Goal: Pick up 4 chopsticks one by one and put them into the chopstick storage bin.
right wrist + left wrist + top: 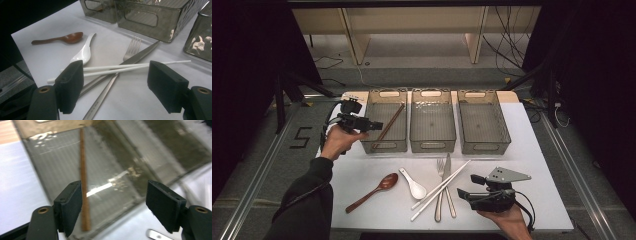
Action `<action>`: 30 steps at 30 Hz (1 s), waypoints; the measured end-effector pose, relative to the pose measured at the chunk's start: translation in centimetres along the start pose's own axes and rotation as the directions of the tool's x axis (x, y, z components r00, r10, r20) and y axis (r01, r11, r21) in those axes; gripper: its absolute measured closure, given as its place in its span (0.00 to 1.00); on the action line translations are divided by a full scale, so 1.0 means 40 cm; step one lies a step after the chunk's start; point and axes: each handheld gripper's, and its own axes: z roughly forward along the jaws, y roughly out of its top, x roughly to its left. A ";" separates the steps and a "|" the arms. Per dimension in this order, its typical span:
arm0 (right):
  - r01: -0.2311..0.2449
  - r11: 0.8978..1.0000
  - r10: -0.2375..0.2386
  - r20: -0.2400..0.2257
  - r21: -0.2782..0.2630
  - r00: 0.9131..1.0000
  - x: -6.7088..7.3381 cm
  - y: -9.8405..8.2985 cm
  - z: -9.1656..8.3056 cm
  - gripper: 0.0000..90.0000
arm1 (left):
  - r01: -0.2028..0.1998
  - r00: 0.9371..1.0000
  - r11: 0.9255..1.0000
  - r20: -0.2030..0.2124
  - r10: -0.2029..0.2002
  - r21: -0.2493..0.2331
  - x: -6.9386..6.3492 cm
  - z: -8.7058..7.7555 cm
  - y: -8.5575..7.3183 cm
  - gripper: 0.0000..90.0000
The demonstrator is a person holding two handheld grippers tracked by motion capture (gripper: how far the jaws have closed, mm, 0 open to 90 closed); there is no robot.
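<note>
Right now the white worktop (532, 165) is the biggest thing in front of me, and three see-through bins stand in a row along its far side. The left bin (384, 145) has a brown chopstick (390, 125) lying in it, tilted, with its far end resting up by the back wall. The middle bin (432, 142) and the right bin (484, 145) stand just beside it.

My left gripper (374, 125) hangs at the near left corner of the left bin. In the left gripper view its jaws stand wide apart with nothing held, and the brown chopstick (83, 185) lies in the bin below them, close to one pad but not squeezed.

My right gripper (463, 193) sits low at the near right side of the worktop. Its jaws are wide apart too and hold nothing. They point at a pair of white chopsticks (117, 69) lying across a knife (120, 67) and a fork (131, 48). Left of those lie a white spoon (414, 185) and a brown wooden spoon (373, 191).
</note>
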 end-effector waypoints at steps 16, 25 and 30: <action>-0.006 1.000 0.006 0.002 -0.002 1.000 0.003 -0.002 -0.003 0.33 | -0.040 0.987 0.999 0.158 0.041 -0.008 -0.154 0.004 -0.130 0.26; -0.013 1.000 0.013 0.011 -0.007 1.000 0.005 -0.006 -0.005 0.33 | -0.066 0.981 0.998 0.179 0.068 -0.019 -0.214 0.010 -0.162 0.25; -0.015 1.000 0.015 0.014 -0.011 1.000 0.004 -0.008 -0.008 0.33 | -0.118 0.974 0.993 0.196 0.113 0.012 -0.272 0.030 -0.192 0.25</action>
